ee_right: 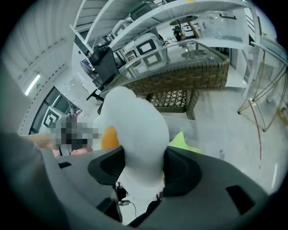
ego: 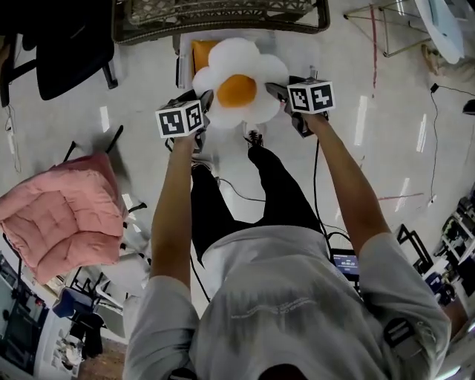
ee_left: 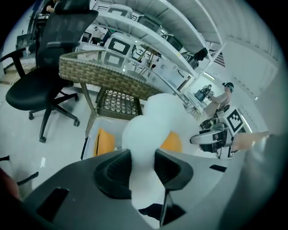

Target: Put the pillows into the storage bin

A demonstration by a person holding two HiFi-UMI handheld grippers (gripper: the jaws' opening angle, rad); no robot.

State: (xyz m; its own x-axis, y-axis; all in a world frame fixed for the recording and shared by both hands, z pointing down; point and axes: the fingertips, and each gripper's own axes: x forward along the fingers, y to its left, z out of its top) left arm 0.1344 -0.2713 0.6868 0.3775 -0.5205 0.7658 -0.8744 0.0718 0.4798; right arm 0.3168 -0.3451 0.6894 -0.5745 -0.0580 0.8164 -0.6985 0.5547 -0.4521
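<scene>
A fried-egg pillow [ego: 237,82], white petals around an orange yolk, hangs in the air between both grippers. My left gripper [ego: 205,102] is shut on its left petal, which is squeezed between the pads in the left gripper view [ee_left: 143,164]. My right gripper [ego: 276,90] is shut on the right petal, and the white stuffing [ee_right: 135,126] fills its jaws. Below the pillow stands a clear storage bin [ego: 184,46] on the floor, with an orange pillow [ego: 200,53] inside. A pink square cushion [ego: 63,215] lies on a chair at the left.
A wicker table [ego: 223,15] stands just behind the bin. A black office chair [ego: 67,44] is at the far left. Cables run over the white floor by my feet. A metal-frame stand [ego: 386,30] is at the far right.
</scene>
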